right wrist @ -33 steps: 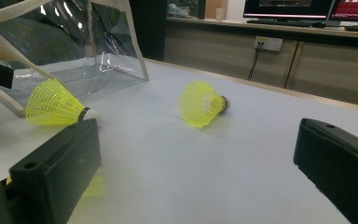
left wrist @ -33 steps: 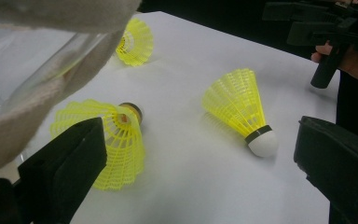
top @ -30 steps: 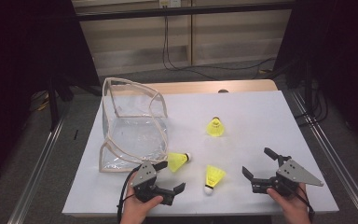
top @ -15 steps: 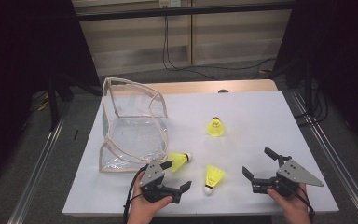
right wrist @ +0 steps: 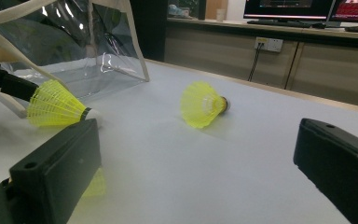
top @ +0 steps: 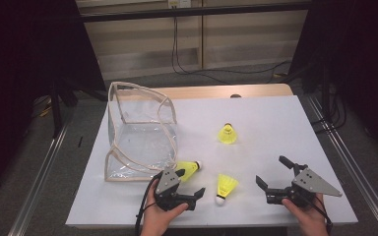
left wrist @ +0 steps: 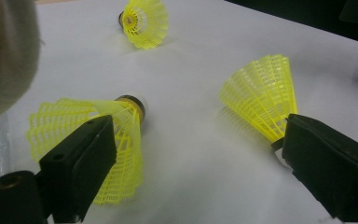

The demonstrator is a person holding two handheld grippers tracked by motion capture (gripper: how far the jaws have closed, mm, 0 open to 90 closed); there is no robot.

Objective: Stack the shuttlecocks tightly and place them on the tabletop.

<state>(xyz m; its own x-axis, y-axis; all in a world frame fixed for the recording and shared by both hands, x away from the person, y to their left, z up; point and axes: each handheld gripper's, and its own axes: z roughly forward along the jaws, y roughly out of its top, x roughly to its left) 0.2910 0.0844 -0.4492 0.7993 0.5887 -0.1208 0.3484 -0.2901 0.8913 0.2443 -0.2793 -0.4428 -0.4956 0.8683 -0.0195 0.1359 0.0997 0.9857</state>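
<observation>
Three yellow shuttlecocks lie on the white table (top: 275,118): one by the bag (top: 189,168), one in the middle (top: 225,186), one farther back (top: 227,133). My left gripper (top: 191,182) is open between the two near ones. In the left gripper view (left wrist: 200,135) its left jaw overlaps the skirt of the shuttlecock by the bag (left wrist: 98,135), and its right jaw stands before the middle one (left wrist: 261,98). Its jaws have just been closing a little, pressing on nothing. My right gripper (top: 271,170) is open at the front right, with bare table between its jaws (right wrist: 196,140).
A clear plastic bag with beige trim (top: 140,132) stands open at the left of the table, close to the left gripper. In the right gripper view the far shuttlecock (right wrist: 203,105) lies ahead. The table's front edge runs just under both hands.
My left gripper has edged forward and to the right, toward the shuttlecock by the bag. The right gripper and the shuttlecocks have stayed put.
</observation>
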